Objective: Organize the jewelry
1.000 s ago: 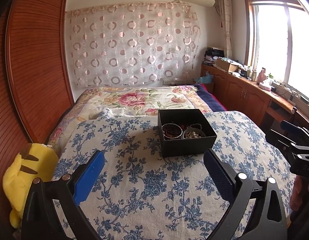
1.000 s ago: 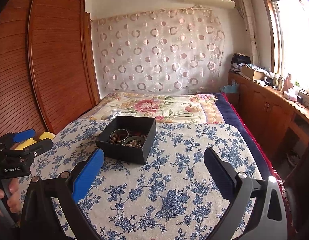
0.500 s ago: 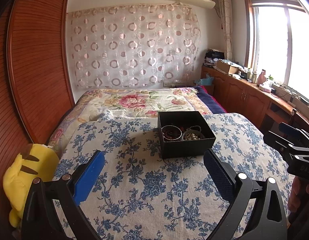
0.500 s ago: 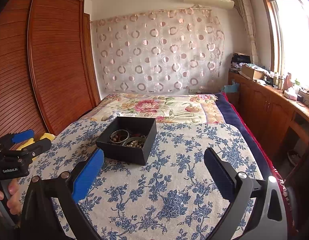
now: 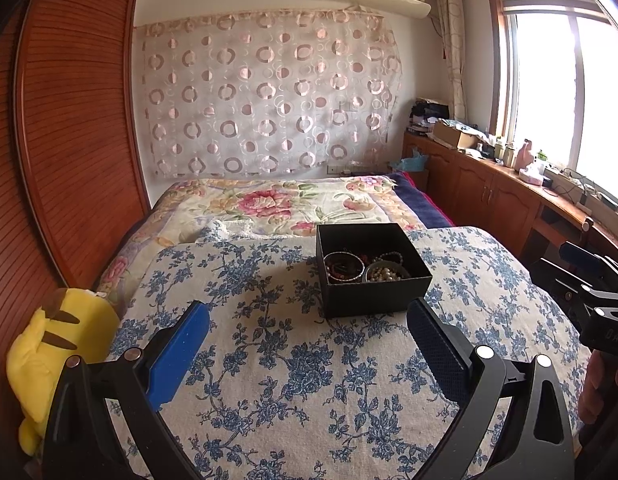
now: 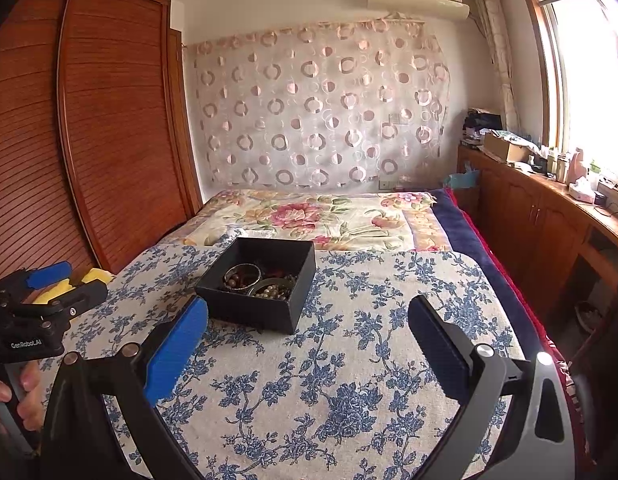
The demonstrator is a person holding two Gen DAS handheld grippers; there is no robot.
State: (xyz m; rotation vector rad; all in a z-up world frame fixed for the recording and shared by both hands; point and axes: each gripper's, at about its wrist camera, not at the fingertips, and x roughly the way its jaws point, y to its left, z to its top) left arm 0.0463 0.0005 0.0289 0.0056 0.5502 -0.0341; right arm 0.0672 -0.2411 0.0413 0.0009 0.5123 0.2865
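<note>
A black open box sits on the blue-flowered bedspread. Inside it lie a metal bangle, a bowl of pale beads and dark bead strings. My left gripper hovers open just short of the box, nothing between its fingers. My right gripper is also open and empty, with the box ahead and to its left. Each gripper shows at the edge of the other's view, held by a hand.
A yellow plush toy lies at the bed's left edge against the wooden wardrobe. A flowered quilt covers the far half of the bed. Wooden cabinets with clutter run under the window on the right.
Both views have drifted very slightly; the box sits a touch lower in the left wrist view. Both grippers stay open and empty.
</note>
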